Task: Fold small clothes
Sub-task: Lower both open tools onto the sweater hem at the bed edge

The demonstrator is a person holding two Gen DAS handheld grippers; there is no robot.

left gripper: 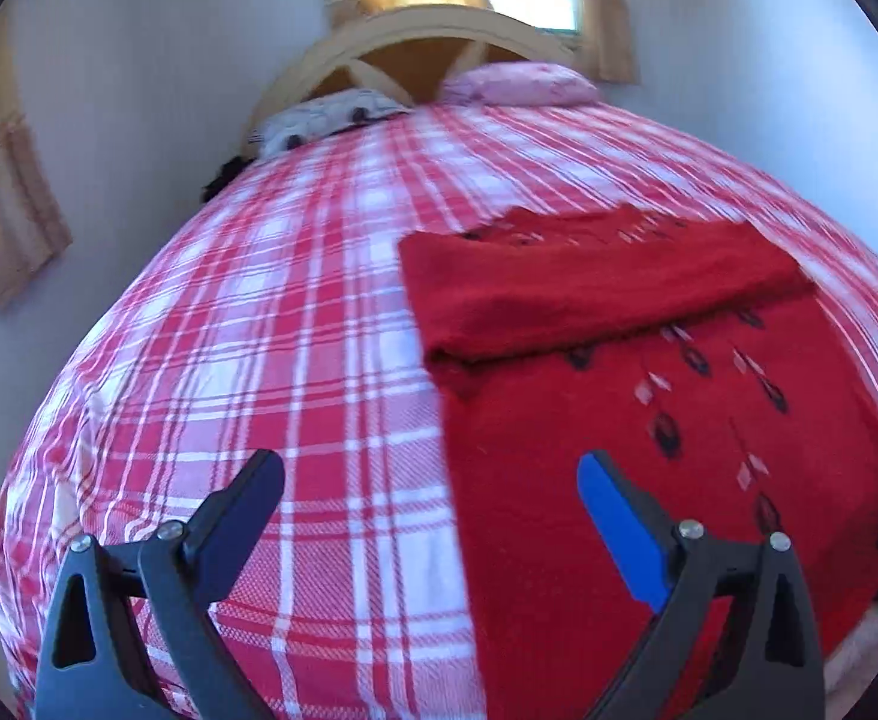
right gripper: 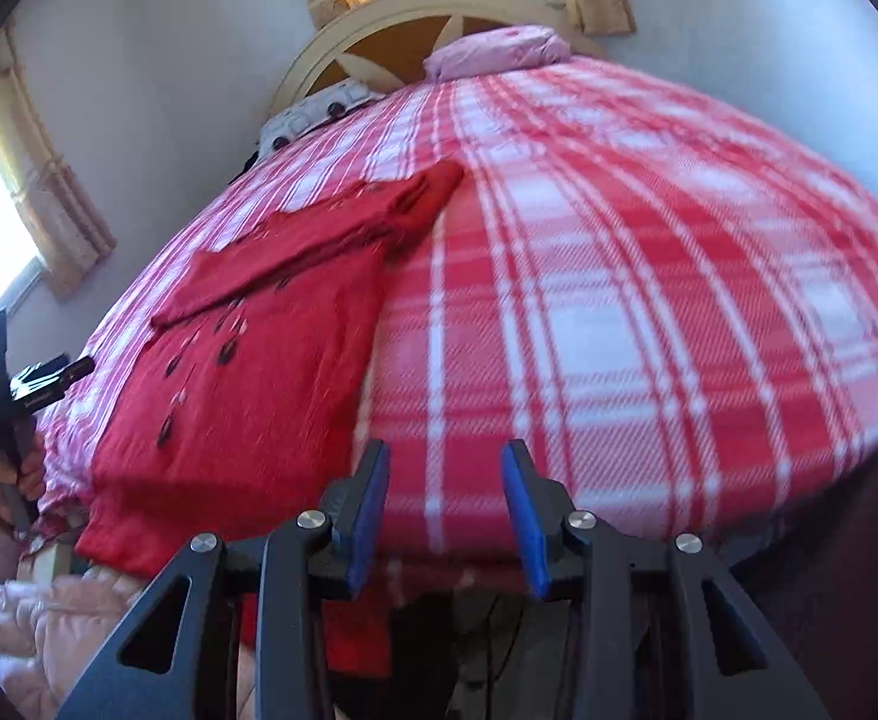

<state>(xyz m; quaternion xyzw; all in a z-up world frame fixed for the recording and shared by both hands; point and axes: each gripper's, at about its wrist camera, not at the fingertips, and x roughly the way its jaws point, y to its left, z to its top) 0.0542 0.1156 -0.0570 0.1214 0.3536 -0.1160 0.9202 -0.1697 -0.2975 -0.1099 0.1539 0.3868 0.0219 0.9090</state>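
Red sweater (left gripper: 649,420) is laid flat on plaid bedspread (left gripper: 259,330), one sleeve folded across, hem at near bed edge | left gripper (left gripper: 433,480) spread wide, nothing held | right gripper (right gripper: 445,468) parted, empty, over bare bedspread beside sweater

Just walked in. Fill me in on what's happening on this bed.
A person holding a two-finger gripper in each hand is folding a red sweater laid on a bed with a red and white plaid cover. One sleeve is already folded across the body of the sweater. Neither gripper holds anything now: the left gripper hangs wide open above the sweater's left edge, and the right gripper is partly open over the cover, beside the sweater. Two pillows lie at the headboard.
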